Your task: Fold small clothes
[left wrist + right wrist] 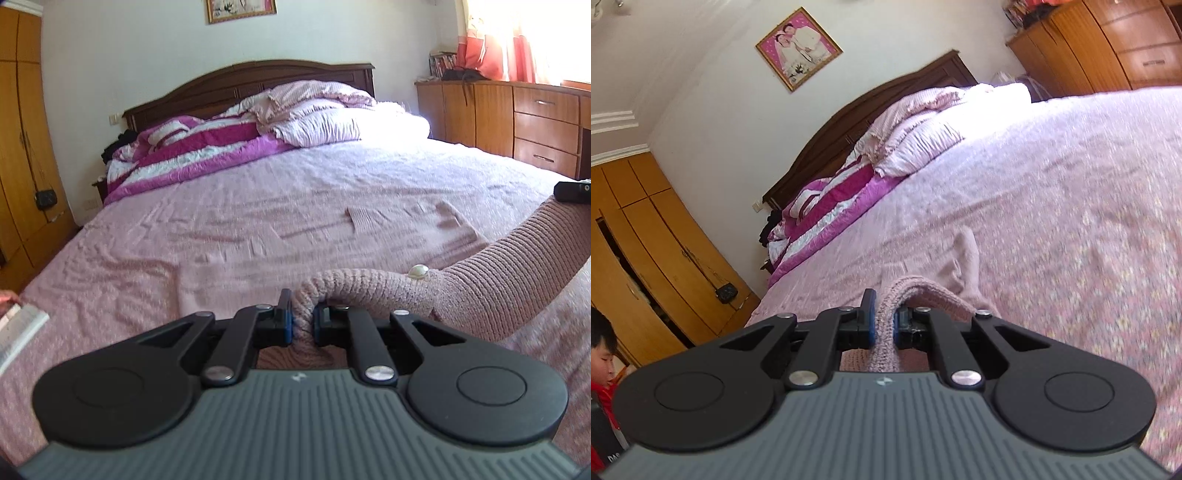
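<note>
A small pink ribbed knit garment (pixel 509 266) with a pearl button (pixel 418 272) hangs lifted above the pink bedspread (pixel 258 206). My left gripper (pixel 303 325) is shut on a bunched edge of it. The knit stretches from there up to the right, toward the black tip of the other gripper (pixel 570 191). In the right wrist view my right gripper (pixel 884 326) is shut on another folded edge of the pink knit garment (pixel 923 295). Part of the cloth (pixel 964 258) trails down onto the bedspread (pixel 1052 221) beyond the fingers.
Striped magenta quilts and pale pillows (pixel 258 125) are heaped by the dark headboard (pixel 258 79). Wooden wardrobes (pixel 22 147) stand left, a drawer unit (pixel 517 114) right. A person (pixel 602 362) is at the lower left of the right wrist view.
</note>
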Motion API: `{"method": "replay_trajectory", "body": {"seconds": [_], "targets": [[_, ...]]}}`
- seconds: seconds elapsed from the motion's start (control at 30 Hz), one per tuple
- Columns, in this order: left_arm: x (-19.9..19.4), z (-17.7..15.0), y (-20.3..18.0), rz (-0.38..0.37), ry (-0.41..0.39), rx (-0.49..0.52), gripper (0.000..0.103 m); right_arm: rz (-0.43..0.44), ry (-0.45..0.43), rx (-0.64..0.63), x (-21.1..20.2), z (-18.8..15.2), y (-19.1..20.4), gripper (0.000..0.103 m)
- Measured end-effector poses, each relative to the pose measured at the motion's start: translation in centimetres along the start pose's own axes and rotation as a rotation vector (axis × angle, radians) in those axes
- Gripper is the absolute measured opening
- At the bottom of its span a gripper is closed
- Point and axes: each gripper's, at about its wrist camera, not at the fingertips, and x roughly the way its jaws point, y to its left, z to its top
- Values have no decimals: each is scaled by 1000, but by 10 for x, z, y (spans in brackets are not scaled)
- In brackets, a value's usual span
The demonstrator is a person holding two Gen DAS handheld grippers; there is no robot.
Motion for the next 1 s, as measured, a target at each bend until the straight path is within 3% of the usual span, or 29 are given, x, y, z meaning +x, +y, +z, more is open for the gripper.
{"method": "replay_trajectory", "body": {"seconds": [0.3, 0.7, 0.9, 1.0], "targets": [[55, 29, 8, 10, 10, 12, 12, -61, -36, -89, 47, 14, 9, 9], [160, 50, 24, -25, 151, -8, 13, -165, 12, -210, 155, 18, 0, 9], [208, 38, 32, -69, 258, -69, 15, -230, 83, -205, 204, 0, -21, 10], [214, 29, 33, -59, 266, -85, 30, -239, 86, -205, 217, -17, -35, 13]]}}
